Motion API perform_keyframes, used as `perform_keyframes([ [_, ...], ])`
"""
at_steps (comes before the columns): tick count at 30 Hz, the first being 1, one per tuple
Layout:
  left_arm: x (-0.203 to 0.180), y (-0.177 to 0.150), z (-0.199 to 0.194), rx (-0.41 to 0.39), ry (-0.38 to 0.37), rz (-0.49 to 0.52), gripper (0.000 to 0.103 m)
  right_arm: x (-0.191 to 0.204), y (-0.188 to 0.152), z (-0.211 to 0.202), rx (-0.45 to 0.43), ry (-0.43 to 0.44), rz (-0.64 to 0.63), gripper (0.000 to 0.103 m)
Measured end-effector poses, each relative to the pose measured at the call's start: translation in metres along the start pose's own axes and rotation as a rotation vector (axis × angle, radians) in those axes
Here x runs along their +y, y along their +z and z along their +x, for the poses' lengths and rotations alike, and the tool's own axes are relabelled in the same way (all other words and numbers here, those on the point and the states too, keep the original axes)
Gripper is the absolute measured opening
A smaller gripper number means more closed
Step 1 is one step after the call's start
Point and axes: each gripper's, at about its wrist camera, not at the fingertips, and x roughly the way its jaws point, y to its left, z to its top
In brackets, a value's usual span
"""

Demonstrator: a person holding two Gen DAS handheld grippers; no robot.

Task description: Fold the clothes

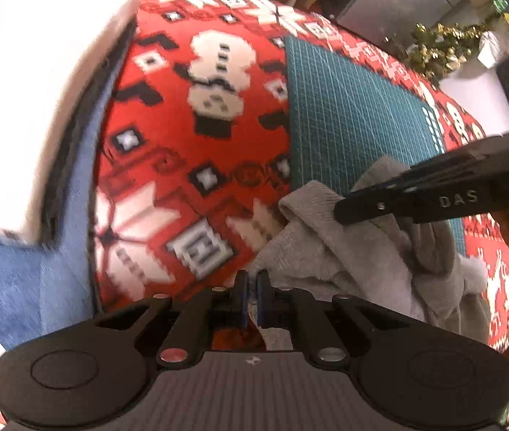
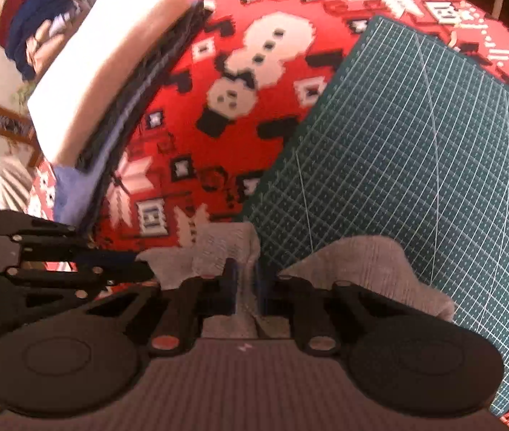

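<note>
The grey garment (image 1: pixel 355 258) is held bunched above the worktop (image 1: pixel 168 143), each edge pinched by nearly closed left tongs (image 1: pixel 251 296) and right tongs (image 2: pixel 245 287) (presumably so a fold can be carried over).

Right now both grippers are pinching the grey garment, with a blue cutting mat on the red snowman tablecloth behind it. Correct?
One thing is off: the cutting mat is green, not blue, as the right wrist view shows plainly. The rest holds: the left gripper and the right gripper are each shut on the grey garment, and the mat lies on the red snowman tablecloth.
</note>
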Motion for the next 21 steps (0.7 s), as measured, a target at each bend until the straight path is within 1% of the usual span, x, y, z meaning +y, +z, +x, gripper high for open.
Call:
perform_keyframes([
  [4,0.005,0.034,-0.012,-0.073,0.032,0.012,0.004,-0.003,0.018,-0.023,-0.105,-0.013,0.027,0.008],
  [6,0.008,0.057,-0.016,-0.117,0.052,0.023,0.004,-0.007,0.033,-0.032,-0.156,-0.018,0.032,0.008],
  [9,0.013,0.093,-0.014,-0.175,0.085,0.056,0.004,-0.017,0.056,-0.036,-0.206,-0.03,0.038,0.008],
  [10,0.014,0.104,-0.012,-0.185,0.097,0.067,0.004,-0.02,0.064,-0.037,-0.223,-0.034,0.04,0.008],
  [12,0.017,0.121,-0.002,-0.173,0.114,0.076,0.005,-0.027,0.08,-0.039,-0.256,-0.041,0.044,0.009],
  [13,0.018,0.129,0.003,-0.165,0.122,0.079,0.007,-0.03,0.088,-0.041,-0.273,-0.045,0.046,0.011],
  [15,0.018,0.136,0.01,-0.147,0.131,0.082,0.008,-0.039,0.095,-0.042,-0.298,-0.048,0.073,0.013],
  [17,0.016,0.137,0.01,-0.15,0.14,0.095,0.009,-0.048,0.094,-0.048,-0.323,-0.057,0.1,0.02],
  [19,0.012,0.134,0.009,-0.147,0.142,0.11,0.01,-0.058,0.086,-0.057,-0.347,-0.067,0.122,0.02],
  [21,0.008,0.128,0.006,-0.134,0.145,0.117,0.01,-0.069,0.072,-0.067,-0.353,-0.08,0.149,0.02],
])
